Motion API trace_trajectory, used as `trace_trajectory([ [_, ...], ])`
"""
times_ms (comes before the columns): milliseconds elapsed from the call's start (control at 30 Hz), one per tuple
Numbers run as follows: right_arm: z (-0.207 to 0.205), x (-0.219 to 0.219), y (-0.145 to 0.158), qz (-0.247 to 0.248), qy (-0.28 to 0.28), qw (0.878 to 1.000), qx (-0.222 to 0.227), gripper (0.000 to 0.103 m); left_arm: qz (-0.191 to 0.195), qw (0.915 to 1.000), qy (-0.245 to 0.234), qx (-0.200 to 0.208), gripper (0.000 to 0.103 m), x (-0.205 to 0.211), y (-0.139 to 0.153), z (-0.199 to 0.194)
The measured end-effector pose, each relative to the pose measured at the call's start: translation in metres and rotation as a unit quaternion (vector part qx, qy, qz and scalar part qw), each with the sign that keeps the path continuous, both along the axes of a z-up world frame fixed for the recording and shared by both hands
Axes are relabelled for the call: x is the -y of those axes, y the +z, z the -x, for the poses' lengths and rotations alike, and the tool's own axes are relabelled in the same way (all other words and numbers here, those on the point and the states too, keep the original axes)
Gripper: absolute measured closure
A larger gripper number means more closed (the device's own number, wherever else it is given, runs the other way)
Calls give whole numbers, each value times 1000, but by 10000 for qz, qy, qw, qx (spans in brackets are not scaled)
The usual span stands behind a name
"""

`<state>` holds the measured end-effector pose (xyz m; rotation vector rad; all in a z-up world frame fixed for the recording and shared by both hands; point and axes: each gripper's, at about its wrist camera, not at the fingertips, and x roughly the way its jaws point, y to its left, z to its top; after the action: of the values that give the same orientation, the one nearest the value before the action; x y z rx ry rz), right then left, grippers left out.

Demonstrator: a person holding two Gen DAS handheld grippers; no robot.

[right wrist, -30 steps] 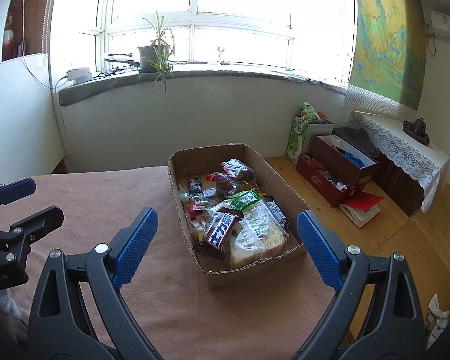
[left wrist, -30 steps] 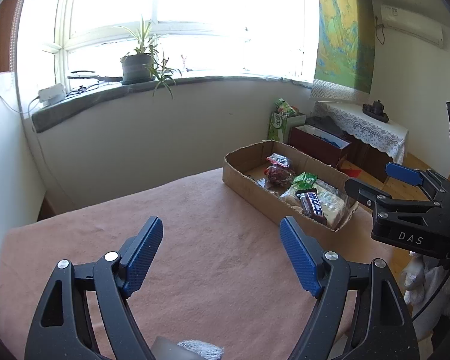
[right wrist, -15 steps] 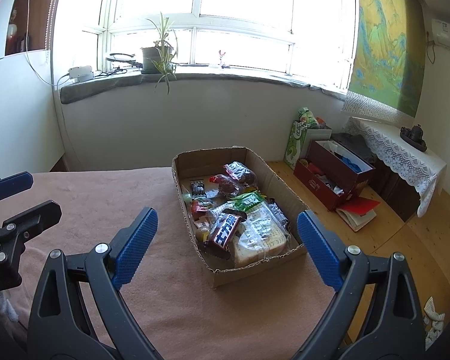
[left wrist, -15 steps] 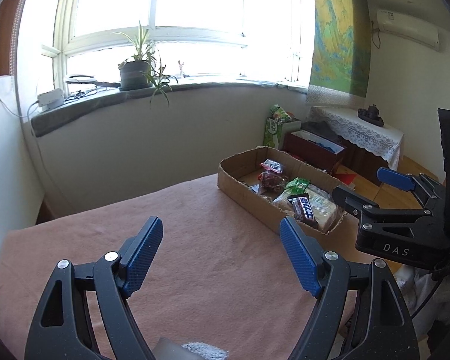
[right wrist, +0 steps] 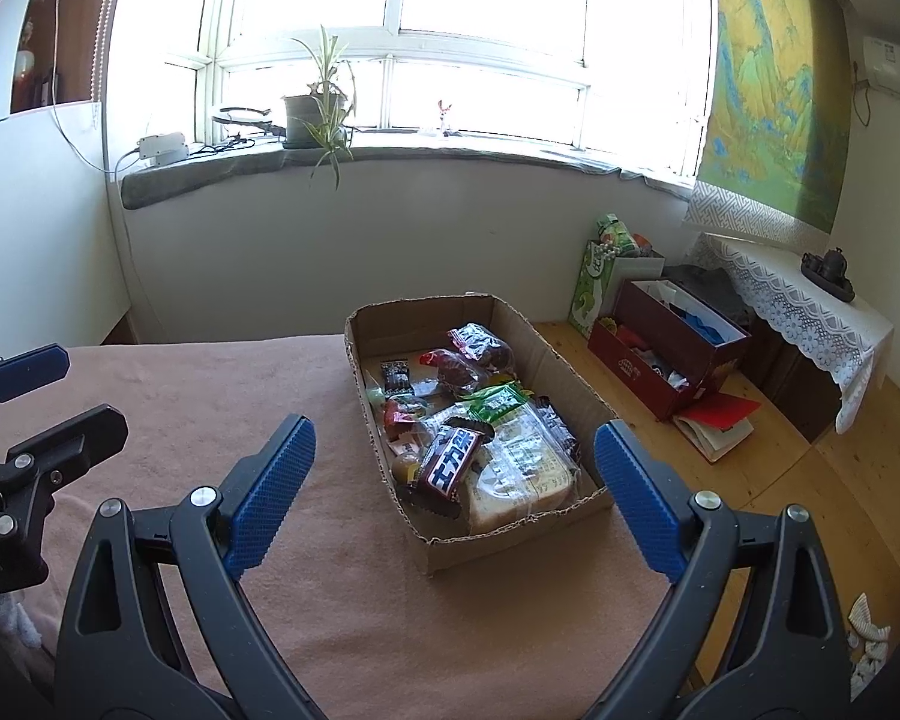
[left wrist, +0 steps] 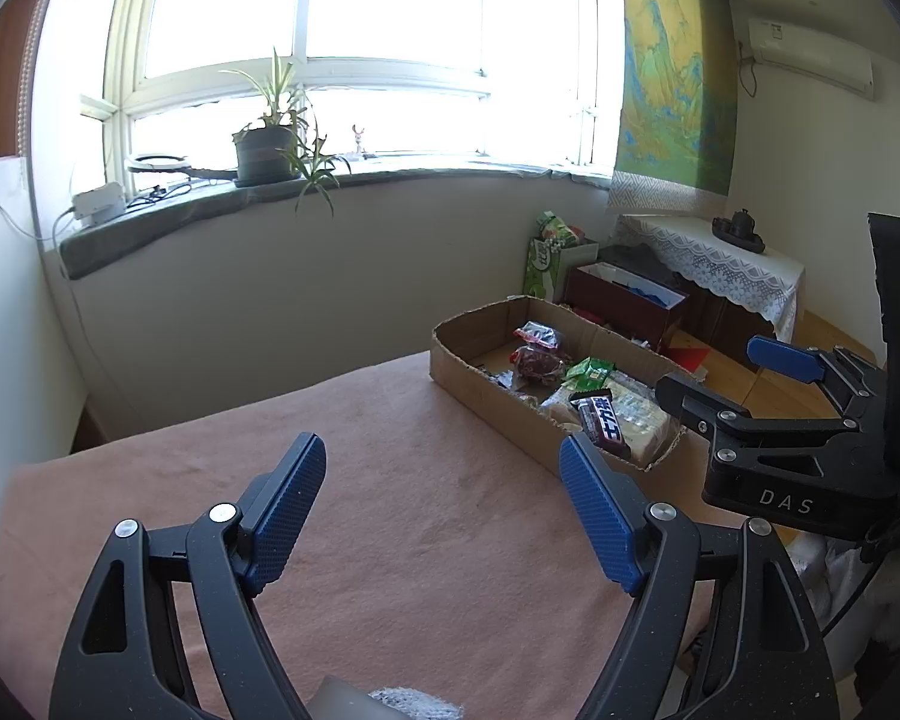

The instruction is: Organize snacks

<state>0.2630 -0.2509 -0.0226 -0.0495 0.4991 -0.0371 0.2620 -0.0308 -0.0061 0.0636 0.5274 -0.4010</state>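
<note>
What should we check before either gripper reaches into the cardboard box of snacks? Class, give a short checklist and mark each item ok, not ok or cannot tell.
1. Left gripper open and empty: ok.
2. Right gripper open and empty: ok.
3. Cardboard box sits wholly on the pink cloth: ok; its right side is close to the cloth's edge.
4. Top snack reachable: ok; the dark chocolate bar lies on top of the pile, over the clear bread pack.
5. Snacks sorted: not ok; they lie jumbled in the box.
6. Place to sort them into: cannot tell; no second container shows on the cloth.
</note>
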Motion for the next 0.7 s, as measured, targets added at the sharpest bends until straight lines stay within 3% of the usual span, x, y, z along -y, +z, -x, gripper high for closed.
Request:
trace_trajectory([
  [700, 0, -4, -1, 16, 51, 10000, -58, 7, -12, 10000, 19, 19, 22, 2, 1, 2],
])
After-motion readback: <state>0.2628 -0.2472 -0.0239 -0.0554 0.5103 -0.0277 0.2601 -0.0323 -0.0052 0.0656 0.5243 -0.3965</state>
